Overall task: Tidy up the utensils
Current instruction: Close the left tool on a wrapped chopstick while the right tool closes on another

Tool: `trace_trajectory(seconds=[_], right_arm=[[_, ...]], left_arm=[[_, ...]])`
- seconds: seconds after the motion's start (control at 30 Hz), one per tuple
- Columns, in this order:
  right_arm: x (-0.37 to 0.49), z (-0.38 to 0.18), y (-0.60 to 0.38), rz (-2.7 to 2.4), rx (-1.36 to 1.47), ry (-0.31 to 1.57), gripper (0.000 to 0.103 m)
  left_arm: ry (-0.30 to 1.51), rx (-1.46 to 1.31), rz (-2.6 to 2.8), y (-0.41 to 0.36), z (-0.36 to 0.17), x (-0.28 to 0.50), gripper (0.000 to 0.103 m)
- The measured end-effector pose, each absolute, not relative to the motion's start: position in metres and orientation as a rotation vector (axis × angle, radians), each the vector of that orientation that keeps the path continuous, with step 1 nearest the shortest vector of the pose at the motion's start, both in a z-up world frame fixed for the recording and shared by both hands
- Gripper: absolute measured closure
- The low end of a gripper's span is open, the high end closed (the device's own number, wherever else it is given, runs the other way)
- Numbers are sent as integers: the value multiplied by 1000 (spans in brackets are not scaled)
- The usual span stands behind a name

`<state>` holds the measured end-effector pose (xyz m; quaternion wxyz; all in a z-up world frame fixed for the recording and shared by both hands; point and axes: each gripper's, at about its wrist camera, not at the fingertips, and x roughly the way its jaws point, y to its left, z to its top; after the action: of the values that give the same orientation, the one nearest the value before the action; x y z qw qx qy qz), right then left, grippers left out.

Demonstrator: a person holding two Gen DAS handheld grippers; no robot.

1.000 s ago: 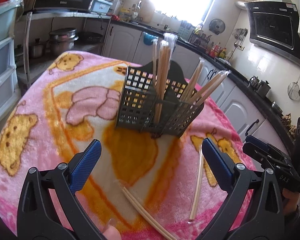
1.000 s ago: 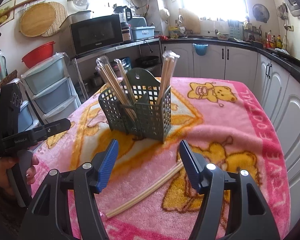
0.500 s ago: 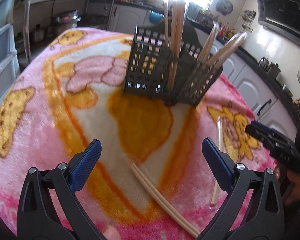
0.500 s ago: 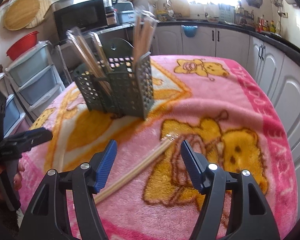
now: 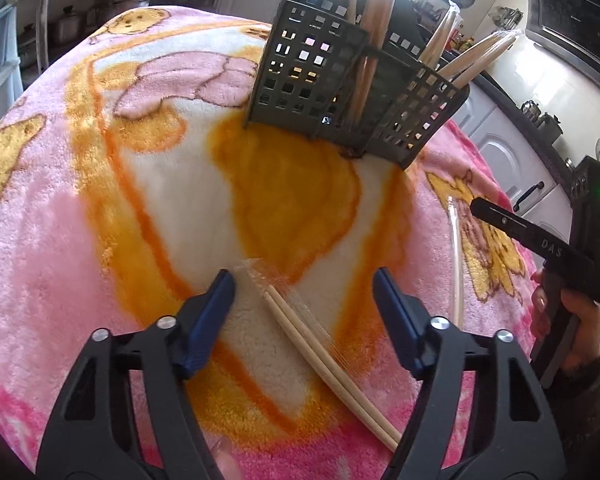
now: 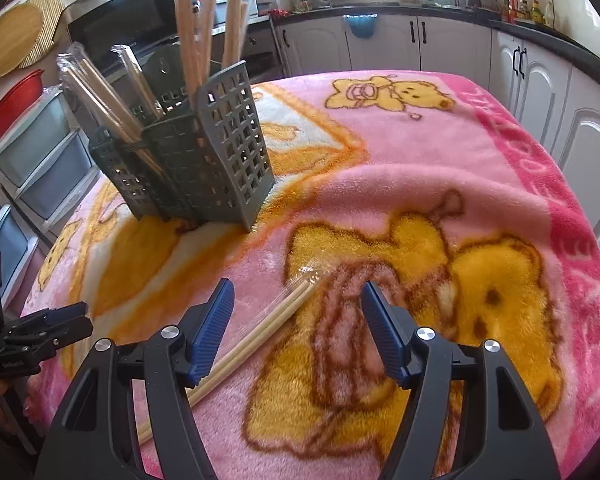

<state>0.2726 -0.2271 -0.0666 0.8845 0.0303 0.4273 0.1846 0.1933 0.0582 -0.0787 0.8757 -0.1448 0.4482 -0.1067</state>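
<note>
Left wrist view: the left gripper [image 5: 304, 304] hangs low over the pink blanket [image 5: 52, 240], jaws closing, a wrapped pair of chopsticks [image 5: 320, 352] lying between them but not yet pinched, running from centre frame towards the lower right. The grey slotted caddy [image 5: 340, 92] stands upper centre, already bristling with wrapped pairs. At the right edge the other tool pokes in, a second wrapped pair [image 5: 456, 264] flat on the blanket just below it.

Right wrist view: the right gripper [image 6: 298, 312] has its jaws parted and unmoving, empty, straddling the tip of its own chopstick pair [image 6: 260, 332], which slants towards the lower left. The caddy [image 6: 204, 152] sits upper left, well apart.

This looks like the pick-up step, both hands at once. Next, each needs to settle onto the blanket, squeeze squarely across the sticks, then lift and carry to a caddy compartment.
</note>
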Motion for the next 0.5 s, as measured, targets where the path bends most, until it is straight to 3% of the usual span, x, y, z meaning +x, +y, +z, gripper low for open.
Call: trace_trajectory(seconds=[0.17, 0.23, 0.37, 0.5], right_arm=[[285, -74, -222, 384, 53, 915, 40], [288, -76, -220, 381, 53, 921, 40], [296, -81, -219, 366, 57, 935, 40], [304, -88, -219, 357, 78, 964, 49]], left_arm=[[944, -283, -202, 59, -81, 201, 52], [941, -249, -174, 57, -81, 204, 65], [935, -224, -142, 57, -82, 209, 80], [931, -228, -138, 63, -82, 211, 91]])
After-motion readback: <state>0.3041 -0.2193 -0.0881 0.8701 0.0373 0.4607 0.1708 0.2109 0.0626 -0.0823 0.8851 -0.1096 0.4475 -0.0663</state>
